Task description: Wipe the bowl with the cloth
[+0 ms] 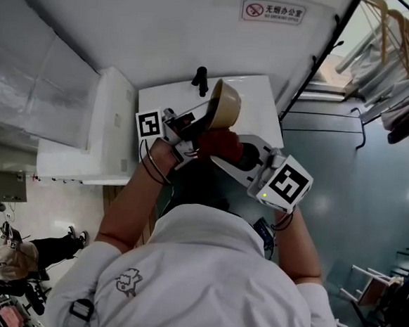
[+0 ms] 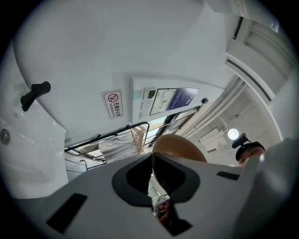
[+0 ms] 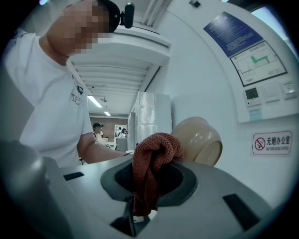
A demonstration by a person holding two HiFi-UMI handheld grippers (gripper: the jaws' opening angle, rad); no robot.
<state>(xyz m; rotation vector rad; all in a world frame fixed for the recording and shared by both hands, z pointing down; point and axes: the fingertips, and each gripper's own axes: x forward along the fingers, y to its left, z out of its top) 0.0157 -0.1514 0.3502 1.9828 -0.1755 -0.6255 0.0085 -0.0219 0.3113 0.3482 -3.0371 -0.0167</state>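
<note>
Left claw (image 2: 152,182) clamped on tan bowl (image 2: 180,147) rim; right claw (image 3: 140,205) pinching red cloth (image 3: 152,158) against bowl's outside. Wiping seemingly under way, unfinished.

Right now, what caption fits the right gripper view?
Right claw clamps a rust-red cloth beside a tilted tan bowl.

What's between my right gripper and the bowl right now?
Only the red cloth: it is bunched up in the shut jaws of the right gripper and touches the bowl. The right gripper view shows this best.
</note>
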